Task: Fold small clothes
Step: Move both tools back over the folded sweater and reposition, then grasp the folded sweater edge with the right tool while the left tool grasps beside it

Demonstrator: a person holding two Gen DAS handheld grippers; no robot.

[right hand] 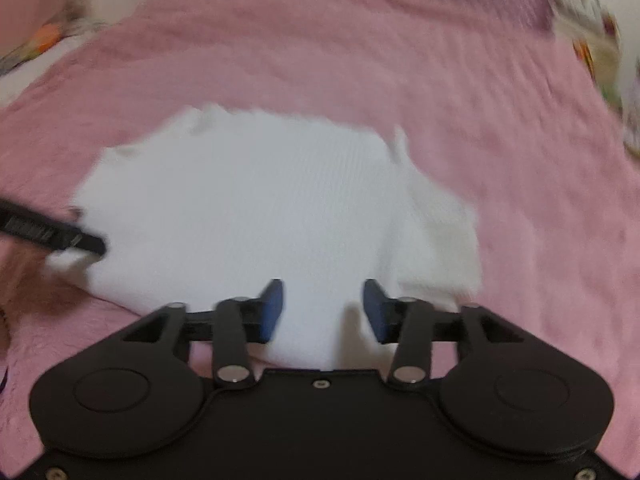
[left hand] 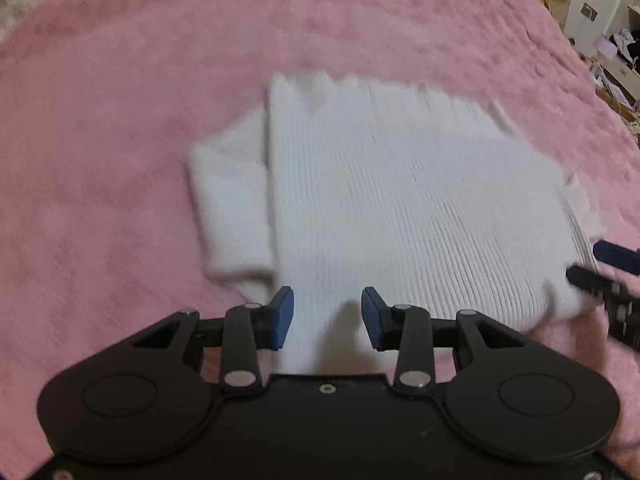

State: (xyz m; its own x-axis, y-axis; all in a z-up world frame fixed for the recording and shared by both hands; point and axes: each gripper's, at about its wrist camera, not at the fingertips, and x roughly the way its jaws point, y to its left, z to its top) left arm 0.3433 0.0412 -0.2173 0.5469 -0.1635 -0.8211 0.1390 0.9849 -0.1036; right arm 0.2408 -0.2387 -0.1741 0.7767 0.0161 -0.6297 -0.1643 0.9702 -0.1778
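White ribbed sweater (left hand: 392, 200), soft, light and limp, lies flat on pink blanket (left hand: 120, 160). Left gripper (left hand: 327, 318) and right gripper (right hand: 323, 311), fingers released, straddle its six-o'clock hem; pinch there.

Both my feeds are smeared with motion blur. The white ribbed sweater (left hand: 400, 200) has its near hem hidden under my left gripper (left hand: 327, 318). The right gripper (left hand: 600, 268) is cut off at the frame edge. Clutter (left hand: 616, 52) beyond the bed is unreadable.
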